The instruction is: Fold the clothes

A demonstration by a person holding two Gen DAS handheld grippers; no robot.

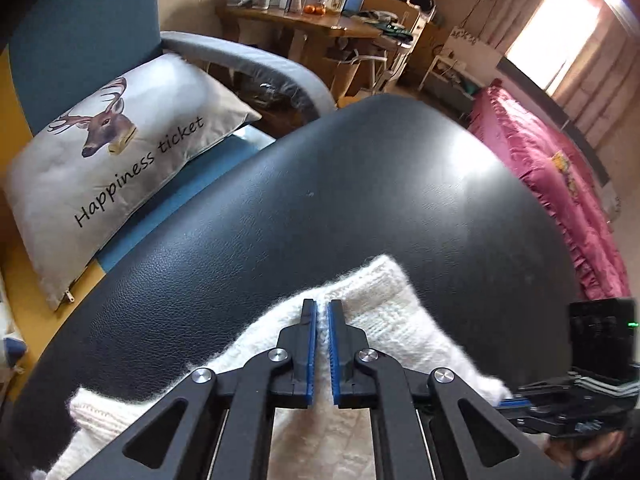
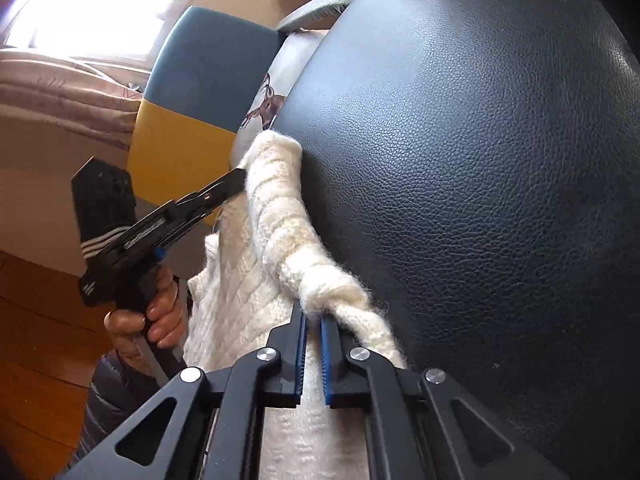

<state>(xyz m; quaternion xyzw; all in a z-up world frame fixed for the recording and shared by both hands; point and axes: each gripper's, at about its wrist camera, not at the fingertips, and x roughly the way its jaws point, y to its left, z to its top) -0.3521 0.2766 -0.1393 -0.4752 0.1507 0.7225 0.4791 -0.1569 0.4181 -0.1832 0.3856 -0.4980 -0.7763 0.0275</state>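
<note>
The left gripper (image 1: 322,307) has its jaws closed on a fold of the white knitted sweater (image 1: 384,312). The right gripper (image 2: 313,316) has its jaws pinched on the sweater's rolled edge. The sweater lies bunched at the near edge of the black leather tabletop (image 1: 360,184), partly hanging off it. Beyond the tabletop, a deer-print pillow (image 1: 120,152) rests on a blue armchair (image 1: 84,28).

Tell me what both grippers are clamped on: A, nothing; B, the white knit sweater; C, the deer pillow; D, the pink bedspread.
B: the left gripper and the right gripper each pinch the white knit sweater between their fingers, on the black surface.
</note>
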